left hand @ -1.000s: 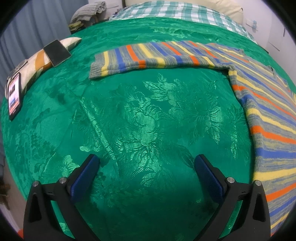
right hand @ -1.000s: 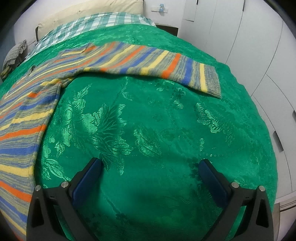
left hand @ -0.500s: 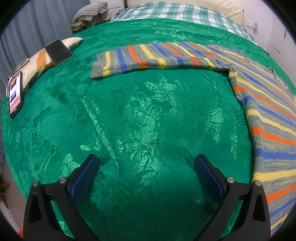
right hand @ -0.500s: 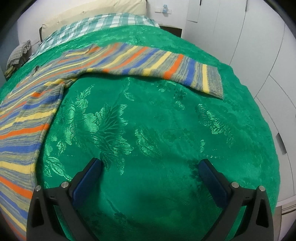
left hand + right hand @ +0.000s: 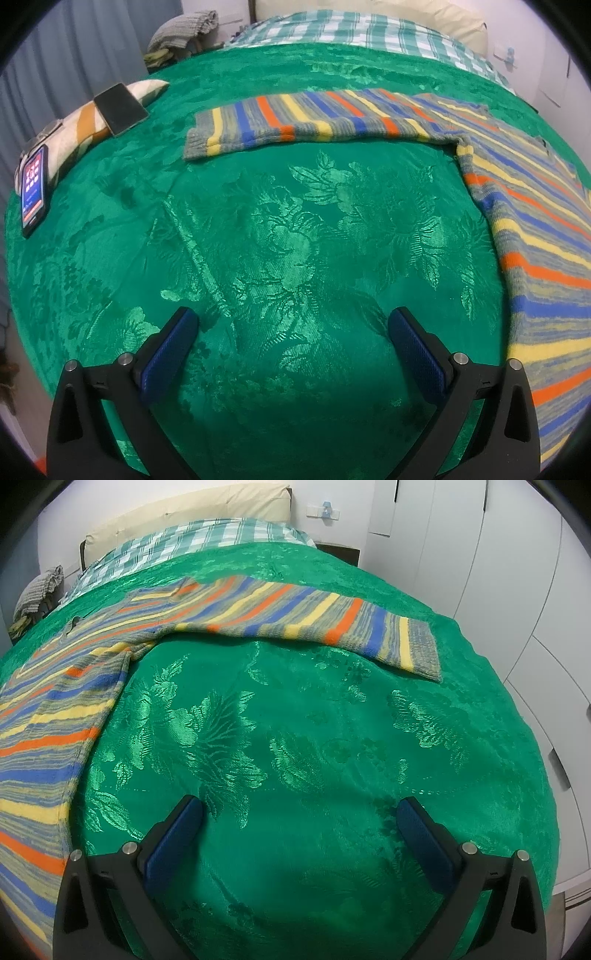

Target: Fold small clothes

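Bed cover: a green floral bedspread (image 5: 295, 240) spreads over the whole bed, with a checked sheet (image 5: 354, 29) and a cream pillow (image 5: 192, 509) at the head end.
Clothing: a striped sweater (image 5: 532, 236) lies flat across the middle of the bed; its one sleeve (image 5: 295, 122) reaches toward the left edge, the other sleeve (image 5: 332, 627) toward the right edge.
Left edge: a striped cushion (image 5: 85, 125) carries a dark phone (image 5: 120, 109); a lit phone (image 5: 34, 190) lies just beside it.
Left gripper (image 5: 293, 343): jaws spread wide over bare bedspread, holding nothing.
Right gripper (image 5: 299, 827): jaws likewise spread wide, holding nothing, the sweater's body off to its left.
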Demonstrator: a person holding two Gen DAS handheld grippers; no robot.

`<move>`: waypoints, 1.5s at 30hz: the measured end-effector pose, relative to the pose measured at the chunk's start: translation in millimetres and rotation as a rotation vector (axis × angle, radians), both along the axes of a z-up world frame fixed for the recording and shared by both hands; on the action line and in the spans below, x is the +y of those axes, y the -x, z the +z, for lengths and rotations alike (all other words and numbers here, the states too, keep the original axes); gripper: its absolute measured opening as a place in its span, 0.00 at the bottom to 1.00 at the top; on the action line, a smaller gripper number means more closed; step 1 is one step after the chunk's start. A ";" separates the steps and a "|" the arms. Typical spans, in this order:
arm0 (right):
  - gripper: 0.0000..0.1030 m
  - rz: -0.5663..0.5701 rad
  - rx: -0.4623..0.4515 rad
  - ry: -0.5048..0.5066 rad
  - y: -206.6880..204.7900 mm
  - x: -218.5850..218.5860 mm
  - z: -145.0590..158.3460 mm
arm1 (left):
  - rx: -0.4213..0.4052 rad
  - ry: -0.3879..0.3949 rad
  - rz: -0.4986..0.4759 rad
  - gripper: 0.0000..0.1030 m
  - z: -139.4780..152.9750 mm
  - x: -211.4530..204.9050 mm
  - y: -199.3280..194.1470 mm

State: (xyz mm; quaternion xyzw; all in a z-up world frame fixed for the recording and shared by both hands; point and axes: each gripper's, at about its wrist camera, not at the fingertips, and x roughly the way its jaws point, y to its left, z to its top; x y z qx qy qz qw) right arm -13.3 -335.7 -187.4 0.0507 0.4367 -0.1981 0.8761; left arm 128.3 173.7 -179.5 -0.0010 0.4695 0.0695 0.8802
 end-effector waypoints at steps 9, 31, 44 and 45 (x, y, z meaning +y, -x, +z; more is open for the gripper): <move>1.00 -0.002 0.001 0.003 -0.3 0.3 0.0 | -0.009 -0.008 0.018 1.00 0.3 -1.7 1.7; 1.00 0.000 -0.002 0.007 0.1 -1.4 0.6 | 0.016 0.011 -0.122 0.99 35.3 -4.7 17.8; 0.99 -0.120 -0.280 -0.382 26.4 -104.9 69.0 | -0.179 0.095 -0.078 0.99 64.6 -2.3 20.4; 0.99 -0.174 -0.331 -0.447 28.7 -131.6 76.5 | -0.172 0.093 -0.072 0.99 62.3 -2.1 17.6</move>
